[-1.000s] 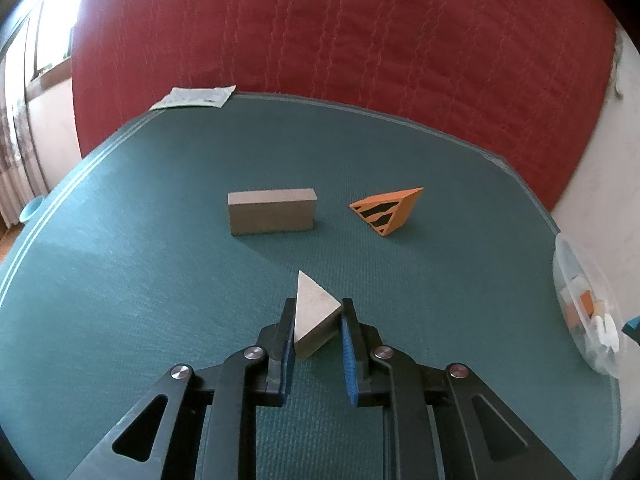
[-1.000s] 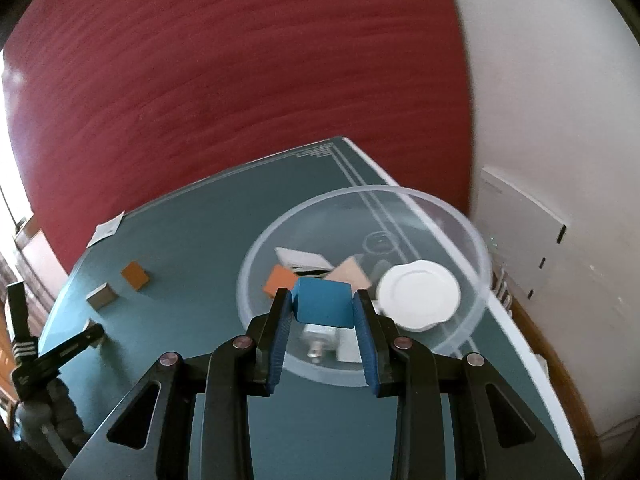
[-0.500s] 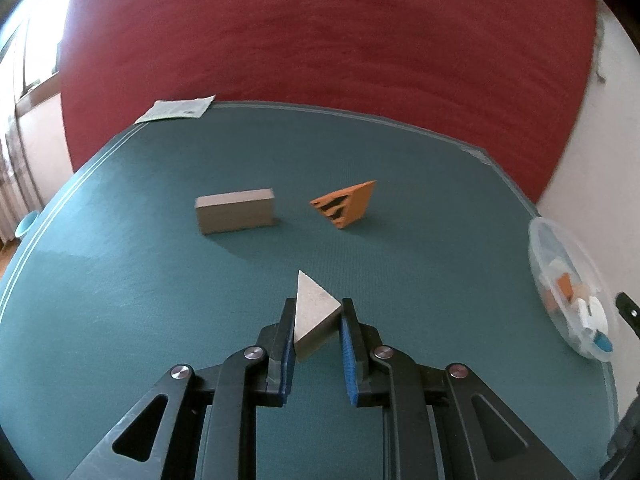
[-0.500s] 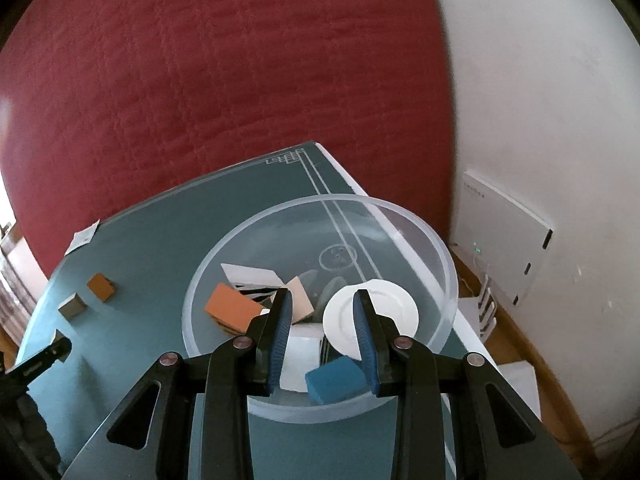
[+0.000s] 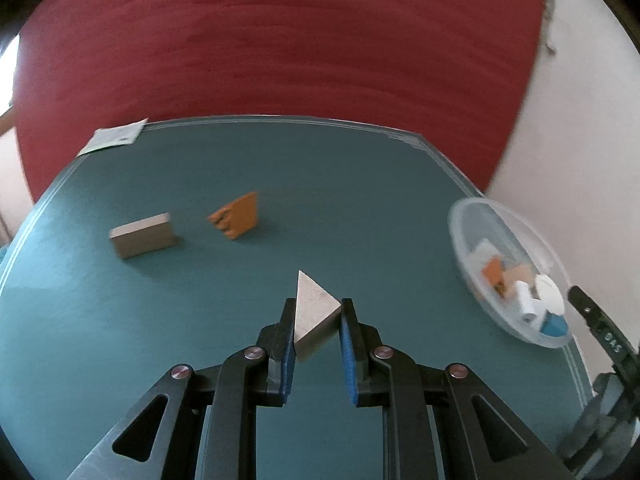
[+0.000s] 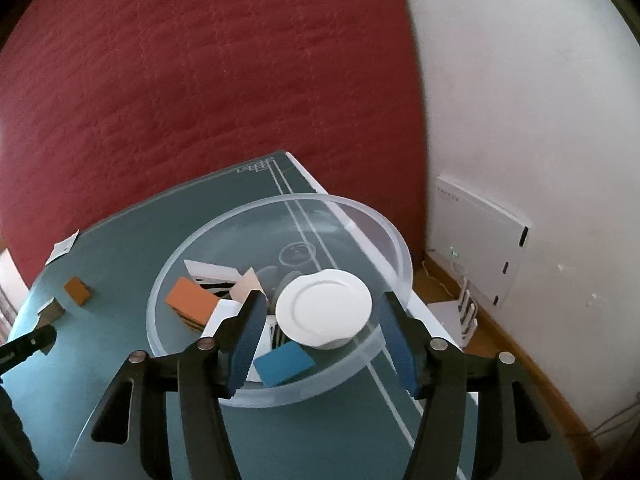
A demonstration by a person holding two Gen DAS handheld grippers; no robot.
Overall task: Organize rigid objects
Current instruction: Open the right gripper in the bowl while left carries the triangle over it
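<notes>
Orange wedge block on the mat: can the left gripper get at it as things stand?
Probably not yet. The path over the green mat to the orange wedge block looks clear, but the left gripper is shut on a beige triangular wooden block, so its fingers are occupied.

The table is teal with pale border lines; behind it hangs a deep red quilt beside a white wall. A beige wedge sits between blue pads on black fingers. A tan block and an orange block with black stripes lie on the teal. The clear bowl holds a white disc, a blue block, an orange piece and a white black-striped piece.
</notes>
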